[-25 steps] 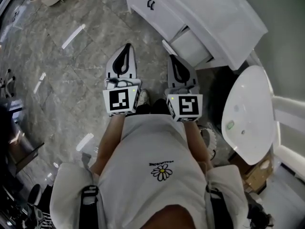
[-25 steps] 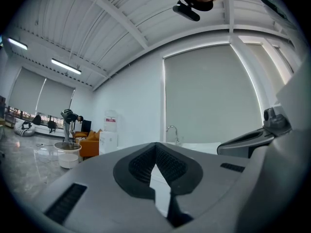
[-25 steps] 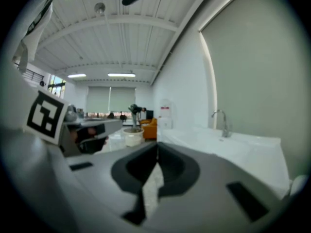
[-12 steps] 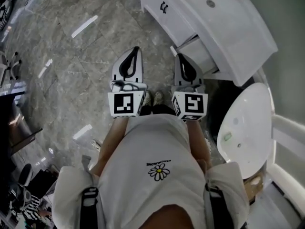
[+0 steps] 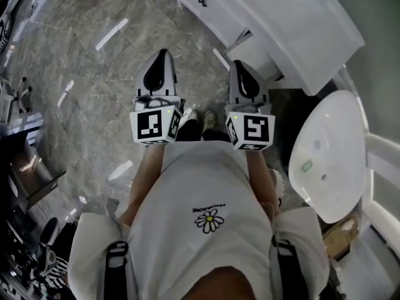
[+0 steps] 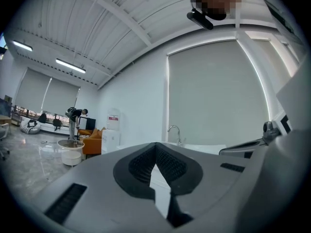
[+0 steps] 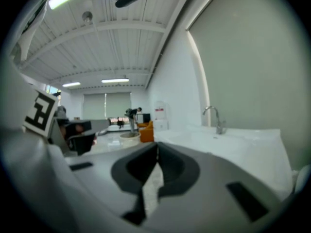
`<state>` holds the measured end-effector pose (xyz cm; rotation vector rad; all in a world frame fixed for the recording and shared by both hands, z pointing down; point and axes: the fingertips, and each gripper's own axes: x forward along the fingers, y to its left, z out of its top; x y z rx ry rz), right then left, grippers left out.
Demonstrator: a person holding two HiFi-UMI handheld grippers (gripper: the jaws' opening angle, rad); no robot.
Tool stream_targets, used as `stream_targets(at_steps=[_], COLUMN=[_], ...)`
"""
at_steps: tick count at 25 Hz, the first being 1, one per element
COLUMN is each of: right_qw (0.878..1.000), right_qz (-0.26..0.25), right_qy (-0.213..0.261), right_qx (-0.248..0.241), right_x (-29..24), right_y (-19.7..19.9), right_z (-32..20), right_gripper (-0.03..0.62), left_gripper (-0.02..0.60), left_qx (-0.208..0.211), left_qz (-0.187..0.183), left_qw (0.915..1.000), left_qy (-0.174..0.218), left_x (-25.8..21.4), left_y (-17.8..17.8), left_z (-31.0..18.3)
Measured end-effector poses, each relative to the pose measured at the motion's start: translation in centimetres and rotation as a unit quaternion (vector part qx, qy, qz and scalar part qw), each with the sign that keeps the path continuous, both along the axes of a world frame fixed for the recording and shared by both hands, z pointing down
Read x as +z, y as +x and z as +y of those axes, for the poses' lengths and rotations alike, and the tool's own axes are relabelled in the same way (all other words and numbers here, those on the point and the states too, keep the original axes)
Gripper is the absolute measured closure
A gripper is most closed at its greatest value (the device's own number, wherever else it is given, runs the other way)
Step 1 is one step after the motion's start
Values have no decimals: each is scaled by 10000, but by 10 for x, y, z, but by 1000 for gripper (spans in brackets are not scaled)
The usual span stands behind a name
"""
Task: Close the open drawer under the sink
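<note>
The open drawer (image 5: 261,60) lies just ahead of your right hand-held gripper (image 5: 240,69), jaws together and empty; your left hand-held gripper (image 5: 160,56), likewise closed, stands farther off

We hold the left gripper (image 5: 160,54) over the floor (image 5: 94,74). Our right gripper (image 5: 240,64) reaches the open drawer (image 5: 260,52).

**Bright, even room light, warped edges**

Ceiling strip lights (image 6: 70,65) give bright, flat light with only faint shadows. In the head view they glare as white streaks on the glossy floor (image 5: 94,86). The white sink counter (image 5: 300,24) is nearly washed out. Both gripper views bulge like a fisheye, with straight lines bent and a dark ring at the corners. The right gripper view is softer throughout, and the right gripper (image 7: 156,149), close to the lens, is blurred.
</note>
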<state>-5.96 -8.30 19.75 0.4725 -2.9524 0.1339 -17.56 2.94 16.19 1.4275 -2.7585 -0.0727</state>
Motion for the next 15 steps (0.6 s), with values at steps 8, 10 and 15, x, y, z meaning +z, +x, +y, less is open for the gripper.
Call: stream_targets(at_steps=[8,10,15], right_qw=[9875,9818,9576], right_qz=[-61,-47,94], right_qy=[76,113,159], right_qx=[1572,1893,2874], right_x=[-2,-1,-3], right_y=[72,85,117], right_z=[-52,-57,-64], right_gripper=[565,565,565], left_gripper=[561,561,561], left_qx=[1537,1881,2948], left_qz=[-124,-160,-265], left_qw=[9878,9817,9549], left_qy=[202,246,249], left_x=[0,0,-2], left_y=[42,53,88], left_z=[-94,-111,-148])
